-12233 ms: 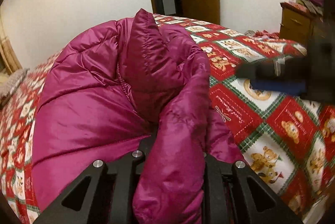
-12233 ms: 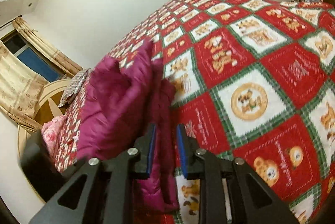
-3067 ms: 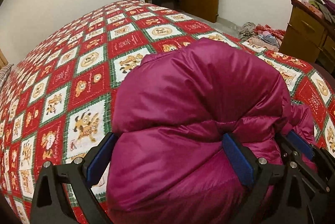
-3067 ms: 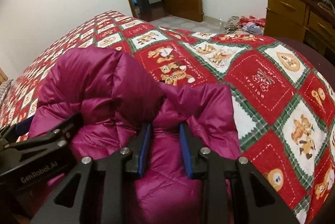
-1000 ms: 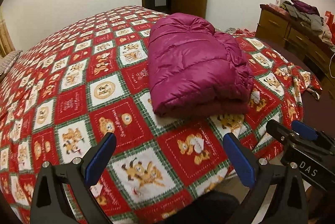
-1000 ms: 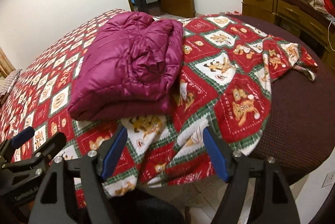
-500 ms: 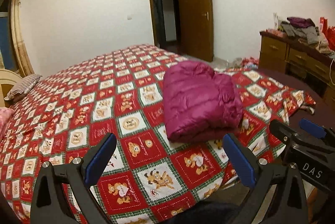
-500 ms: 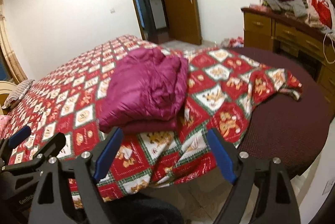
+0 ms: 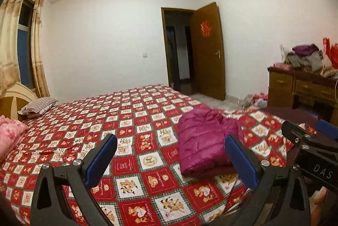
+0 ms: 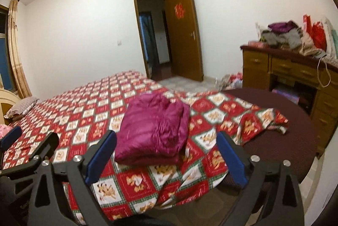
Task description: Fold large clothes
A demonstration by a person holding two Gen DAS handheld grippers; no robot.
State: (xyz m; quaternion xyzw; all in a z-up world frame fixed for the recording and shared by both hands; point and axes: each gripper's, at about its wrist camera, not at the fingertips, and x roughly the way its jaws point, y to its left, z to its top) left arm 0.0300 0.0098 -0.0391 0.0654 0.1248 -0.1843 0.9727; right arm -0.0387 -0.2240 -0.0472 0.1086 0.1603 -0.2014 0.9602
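Note:
A magenta puffer jacket (image 9: 202, 141) lies folded into a compact bundle near the foot corner of the bed, on the red and green bear-print bedspread (image 9: 135, 120). It also shows in the right wrist view (image 10: 154, 129). My left gripper (image 9: 171, 160) is open and empty, held back from the bed, well short of the jacket. My right gripper (image 10: 166, 156) is open and empty too, also well short of the jacket. The right gripper shows at the right edge of the left wrist view (image 9: 306, 141).
A wooden dresser (image 10: 281, 72) piled with clothes stands at the right. An open wooden door (image 10: 183, 36) is at the back. Pillows (image 9: 36, 106) lie at the head of the bed, left. The dark mattress corner (image 10: 274, 112) is bare. Clothes lie on the floor by the dresser.
Both grippers have let go of the jacket, opened wide and pulled back and up from the bed. The folded jacket stays where it was laid.

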